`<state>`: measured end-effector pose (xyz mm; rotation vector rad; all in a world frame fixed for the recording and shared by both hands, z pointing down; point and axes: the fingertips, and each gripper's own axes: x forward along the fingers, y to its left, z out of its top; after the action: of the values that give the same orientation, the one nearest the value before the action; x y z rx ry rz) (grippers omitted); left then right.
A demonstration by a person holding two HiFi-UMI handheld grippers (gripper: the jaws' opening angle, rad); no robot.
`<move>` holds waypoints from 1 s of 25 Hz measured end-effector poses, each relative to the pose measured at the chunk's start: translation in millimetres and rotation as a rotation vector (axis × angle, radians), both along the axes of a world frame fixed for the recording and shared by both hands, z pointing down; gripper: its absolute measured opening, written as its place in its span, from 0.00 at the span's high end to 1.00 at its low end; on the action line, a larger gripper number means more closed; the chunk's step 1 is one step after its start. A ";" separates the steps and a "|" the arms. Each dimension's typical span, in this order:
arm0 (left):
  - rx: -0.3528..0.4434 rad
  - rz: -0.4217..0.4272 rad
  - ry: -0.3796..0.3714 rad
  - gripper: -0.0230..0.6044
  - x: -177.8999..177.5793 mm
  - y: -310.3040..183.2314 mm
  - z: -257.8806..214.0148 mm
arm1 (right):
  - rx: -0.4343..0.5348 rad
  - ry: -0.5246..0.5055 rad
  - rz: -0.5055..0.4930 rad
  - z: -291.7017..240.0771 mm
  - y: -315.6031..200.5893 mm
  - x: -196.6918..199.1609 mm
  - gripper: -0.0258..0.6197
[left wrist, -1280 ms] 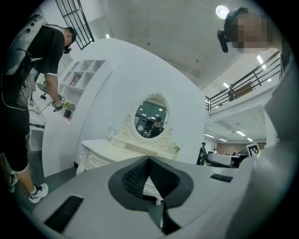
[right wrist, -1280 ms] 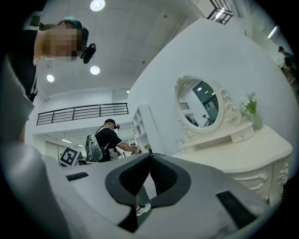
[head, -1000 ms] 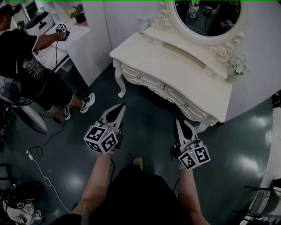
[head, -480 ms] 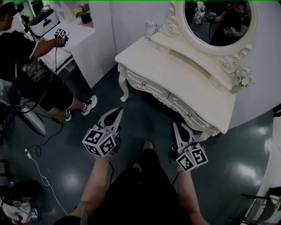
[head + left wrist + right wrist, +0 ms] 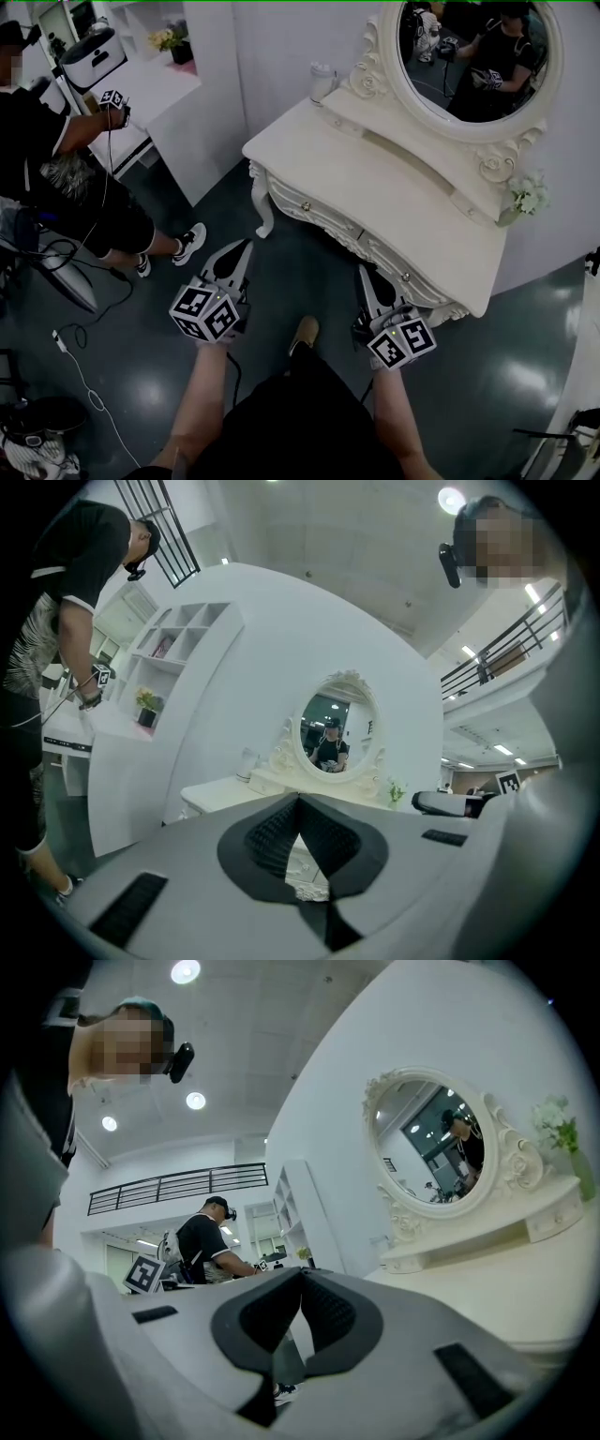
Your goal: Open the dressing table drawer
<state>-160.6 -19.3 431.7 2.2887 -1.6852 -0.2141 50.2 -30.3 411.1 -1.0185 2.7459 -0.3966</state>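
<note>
1. Head view: a person stands facing a cream dressing table [image 5: 375,173] with carved trim, which sits against a white wall on a dark, glossy floor [image 5: 487,375].
2. The table's front has two drawers. The left-hand drawer [image 5: 292,199] and the right-hand drawer [image 5: 394,267] each have a small round knob, and both are pushed fully in.
3. The left gripper [image 5: 244,246] is clenched. In the left gripper view its ribbed pads [image 5: 272,832] meet at the tip with nothing between them. It is over open floor, short of the table and near the curved leg [image 5: 260,202].
4. The right gripper [image 5: 364,272] is clenched too, and the right gripper view shows its jaws together and empty. Its tip is just in front of the right-hand drawer but not touching it.
5. The only markings that can be made out are black-and-white square markers on the cube of each gripper – patterns, not lettering.
6. An oval mirror [image 5: 473,61] in an ornate frame stands at the back of the table and reflects a figure in dark clothes. A white cup [image 5: 322,81] sits at one end of the table, and a sprig of pale flowers [image 5: 528,197] at the other.
7. Off to the left a second person [image 5: 52,159] in black holds another marker cube [image 5: 112,97] over a white counter [image 5: 155,80] – a potted plant [image 5: 169,37] stands on it.
</note>
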 end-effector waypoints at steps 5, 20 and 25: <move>-0.005 0.036 -0.014 0.95 4.6 -47.3 -0.5 | 0.001 0.009 0.007 -1.6 -45.2 -5.2 0.95; -0.015 0.091 0.006 0.95 22.2 -178.4 -5.6 | -0.001 0.014 0.025 -5.5 -169.4 2.1 0.95; -0.007 0.117 -0.009 0.95 34.0 -215.8 -7.2 | 0.007 0.007 0.041 -6.1 -201.4 11.9 0.95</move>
<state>-126.6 -235.1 424.5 2.3777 -1.5470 -0.1723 62.1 -231.6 404.9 -1.0749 2.7254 -0.3774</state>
